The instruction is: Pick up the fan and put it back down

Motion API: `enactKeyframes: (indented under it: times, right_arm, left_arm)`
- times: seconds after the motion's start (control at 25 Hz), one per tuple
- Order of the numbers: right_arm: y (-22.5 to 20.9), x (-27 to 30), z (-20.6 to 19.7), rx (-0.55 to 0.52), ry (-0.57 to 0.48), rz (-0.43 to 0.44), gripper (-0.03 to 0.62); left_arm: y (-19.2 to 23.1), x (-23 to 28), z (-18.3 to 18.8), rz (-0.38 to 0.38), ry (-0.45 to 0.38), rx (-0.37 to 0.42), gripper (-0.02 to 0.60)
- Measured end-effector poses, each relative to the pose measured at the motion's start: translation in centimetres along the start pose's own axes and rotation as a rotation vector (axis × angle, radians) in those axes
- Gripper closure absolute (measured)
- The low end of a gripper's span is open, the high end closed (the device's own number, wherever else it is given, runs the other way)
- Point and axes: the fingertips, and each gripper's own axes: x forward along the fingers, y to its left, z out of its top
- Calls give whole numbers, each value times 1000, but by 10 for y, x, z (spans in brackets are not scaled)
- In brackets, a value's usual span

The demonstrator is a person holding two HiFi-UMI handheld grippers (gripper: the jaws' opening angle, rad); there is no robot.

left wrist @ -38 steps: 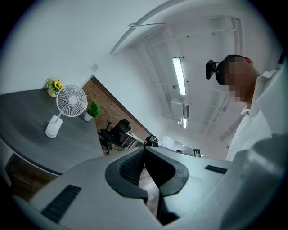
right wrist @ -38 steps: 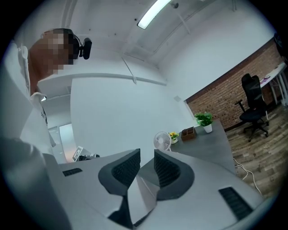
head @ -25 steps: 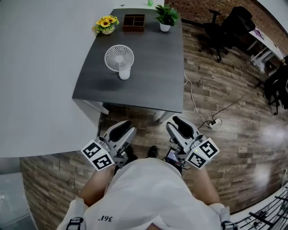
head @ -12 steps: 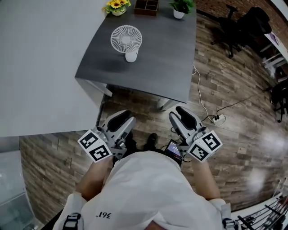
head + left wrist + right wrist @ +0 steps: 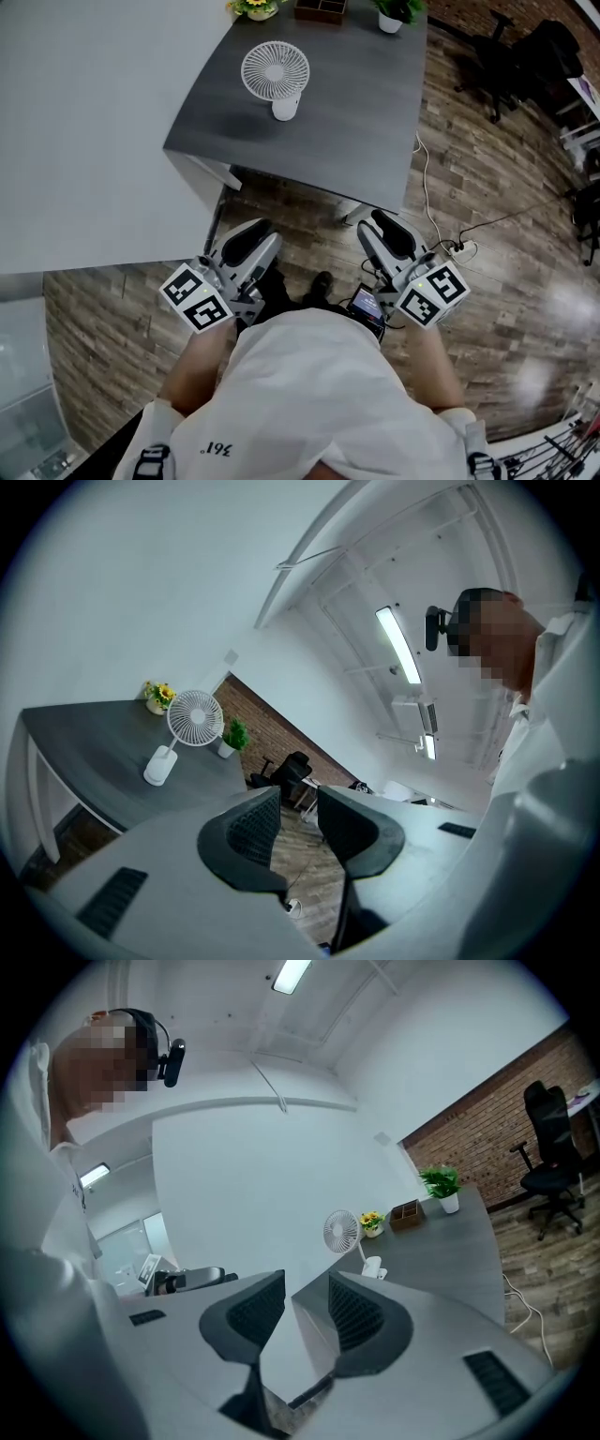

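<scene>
White fan [image 5: 276, 73] well beyond both jaws

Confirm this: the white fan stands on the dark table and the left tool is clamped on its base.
Not right. The left tool grips nothing: the left gripper view shows its jaws apart and empty, away from the dark table. The white fan does stand there.

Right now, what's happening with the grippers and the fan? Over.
Left gripper and right gripper: jaws apart, empty, short of the table. Fan upright on it, untouched. Flowers, box and plant stand behind the fan, not in the way.
</scene>
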Motion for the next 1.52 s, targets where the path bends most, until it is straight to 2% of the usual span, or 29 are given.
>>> enactKeyframes:
  times: [0.24, 0.48, 0.76, 0.92, 1.12, 1.28, 1.52]
  right_arm:
    - [-3, 36, 8, -21, 1, -17, 465]
    - [-3, 82, 20, -26, -3, -67, 465]
    - [-1, 140, 36, -42, -11, -144, 465]
    - [-17, 179, 40, -49, -17, -202, 465]
    - [-1, 179, 41, -70, -22, -246, 465]
    - [-6, 182, 48, -85, -19, -250, 465]
    - [-20, 181, 51, -90, -1, -234, 465]
  left_arm:
    - [37, -1, 22, -9, -11, -10, 465]
    - [86, 0, 60, -34, -7, -16, 465]
    - [139, 5, 108, -99, 36, 11, 465]
    - [183, 19, 128, -142, 60, 10, 465]
    - [182, 9, 134, -172, 81, 13, 463]
    - [185, 18, 137, -183, 89, 11, 459]
    - [185, 28, 133, -160, 75, -2, 459]
